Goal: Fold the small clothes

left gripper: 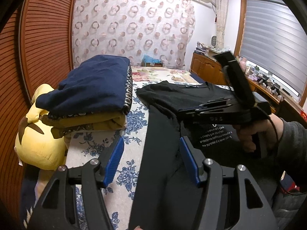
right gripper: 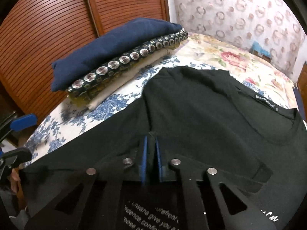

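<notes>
Pinching black tee (right gripper: 201,115) fold, R gripper (right gripper: 151,143) closed; L gripper (left gripper: 151,153) open.

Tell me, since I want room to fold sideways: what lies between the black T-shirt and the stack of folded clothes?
Only a bare strip of blue-flowered bedspread separates the black T-shirt from the stack of folded clothes; both wrist views show it.
</notes>
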